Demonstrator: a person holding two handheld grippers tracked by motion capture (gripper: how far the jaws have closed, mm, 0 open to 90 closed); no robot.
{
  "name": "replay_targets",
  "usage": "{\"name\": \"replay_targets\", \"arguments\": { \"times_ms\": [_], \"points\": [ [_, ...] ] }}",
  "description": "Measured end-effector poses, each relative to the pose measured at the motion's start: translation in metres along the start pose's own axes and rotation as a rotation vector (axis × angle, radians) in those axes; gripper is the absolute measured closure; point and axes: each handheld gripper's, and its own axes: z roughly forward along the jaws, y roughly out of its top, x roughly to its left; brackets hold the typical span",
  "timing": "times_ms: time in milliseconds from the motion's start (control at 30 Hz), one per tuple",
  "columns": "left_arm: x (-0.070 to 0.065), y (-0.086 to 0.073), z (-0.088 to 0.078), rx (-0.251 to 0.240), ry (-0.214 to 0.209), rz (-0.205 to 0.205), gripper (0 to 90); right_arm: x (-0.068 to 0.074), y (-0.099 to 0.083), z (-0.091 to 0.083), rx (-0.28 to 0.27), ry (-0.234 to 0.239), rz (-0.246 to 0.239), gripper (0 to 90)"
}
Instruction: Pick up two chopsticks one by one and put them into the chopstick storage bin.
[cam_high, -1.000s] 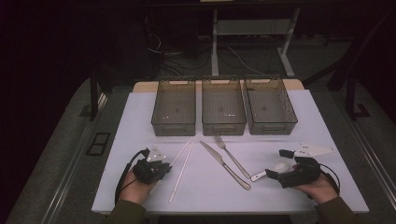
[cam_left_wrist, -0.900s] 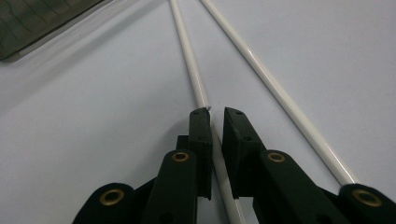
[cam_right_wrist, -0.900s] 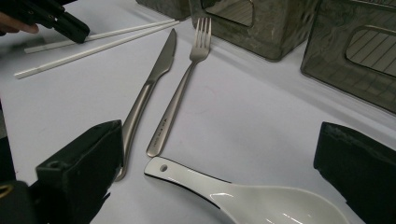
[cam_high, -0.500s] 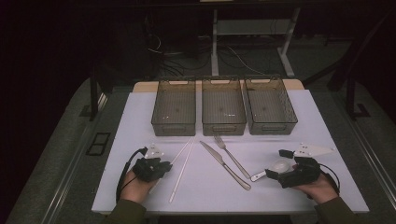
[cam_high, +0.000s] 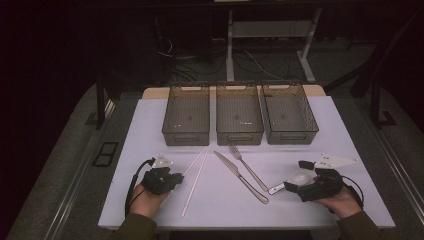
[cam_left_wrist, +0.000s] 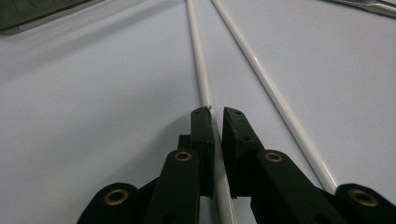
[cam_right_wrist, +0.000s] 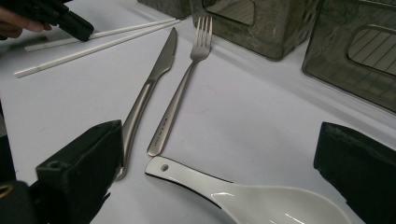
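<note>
Two white chopsticks lie side by side on the white table (cam_high: 150, 125). My left gripper (cam_high: 179, 176) (cam_left_wrist: 217, 114) is shut on the near end of the left chopstick (cam_left_wrist: 198, 60) (cam_high: 197, 160), which runs between its jaws. The second chopstick (cam_left_wrist: 261, 70) (cam_high: 194, 189) lies free just to its right. My right gripper (cam_high: 296, 176) (cam_right_wrist: 224, 154) stands open and low, with a white ceramic spoon (cam_right_wrist: 261, 198) (cam_high: 300, 178) lying between its jaws and untouched by the pads. A steel knife (cam_high: 240, 176) (cam_right_wrist: 149, 88) and a steel fork (cam_high: 247, 167) (cam_right_wrist: 184, 91) lie in the middle.
Three smoky see-through bins (cam_high: 186, 115) (cam_high: 239, 114) (cam_high: 289, 114) stand in a row at the table's far side, all without contents. The floor around the table is dark, with desk legs and cables behind.
</note>
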Motion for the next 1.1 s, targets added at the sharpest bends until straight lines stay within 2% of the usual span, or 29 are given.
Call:
{"name": "replay_targets", "arguments": {
  "times_ms": [100,267,567,767,967,1067,1100],
  "points": [
    [0.001,0.001,-0.001,0.006,-0.005,-0.012,84.2,0.0,0.0,0.0,-0.001,0.0,0.0,2.0],
    [-0.002,0.003,-0.001,0.012,-0.023,0.009,84.3,0.0,0.0,0.0,-0.001,0.001,0.0,2.0],
    [-0.003,0.005,-0.007,-0.021,-0.013,0.02,84.4,0.0,0.0,0.0,0.0,0.002,0.002,2.0],
    [-0.003,0.008,-0.013,-0.024,-0.016,0.056,84.4,0.0,0.0,0.0,-0.003,0.003,0.0,2.0],
    [-0.005,0.01,-0.016,-0.027,-0.027,0.066,84.3,0.0,0.0,0.0,-0.006,0.003,0.002,2.0],
    [-0.005,0.013,-0.019,-0.036,-0.023,0.089,84.4,-0.001,0.0,-0.001,-0.011,0.001,0.004,2.0],
    [-0.006,0.014,-0.021,-0.042,-0.025,0.082,84.4,-0.001,0.0,-0.001,-0.011,0.001,0.004,2.0]
  ]
}}
